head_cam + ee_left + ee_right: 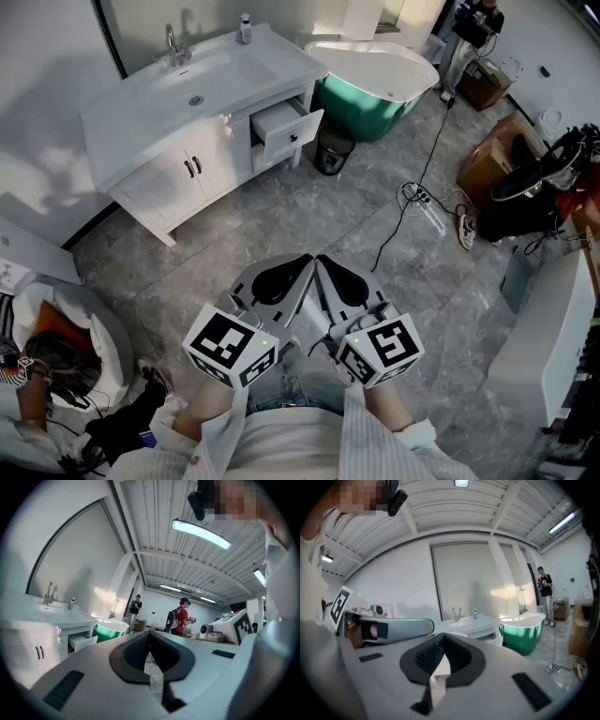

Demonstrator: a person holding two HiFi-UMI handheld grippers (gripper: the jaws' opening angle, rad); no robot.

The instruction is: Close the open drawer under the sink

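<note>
The white sink cabinet (187, 122) stands at the far left of the head view. Its upper right drawer (287, 127) is pulled out, with a dark knob on its front. It also shows as a small open drawer (82, 641) in the left gripper view and as the drawer (492, 638) beyond the jaws in the right gripper view. My left gripper (302, 268) and right gripper (328, 268) are side by side close to the body, far from the cabinet. Each is shut with nothing in it: left gripper (150, 633), right gripper (444, 638).
A green bathtub (375, 80) stands right of the cabinet, with a black bin (333, 150) between them. A cable with a power strip (417, 194) lies on the grey floor. Cardboard boxes (487, 164) and bags are at the right. People stand in the distance (180, 620).
</note>
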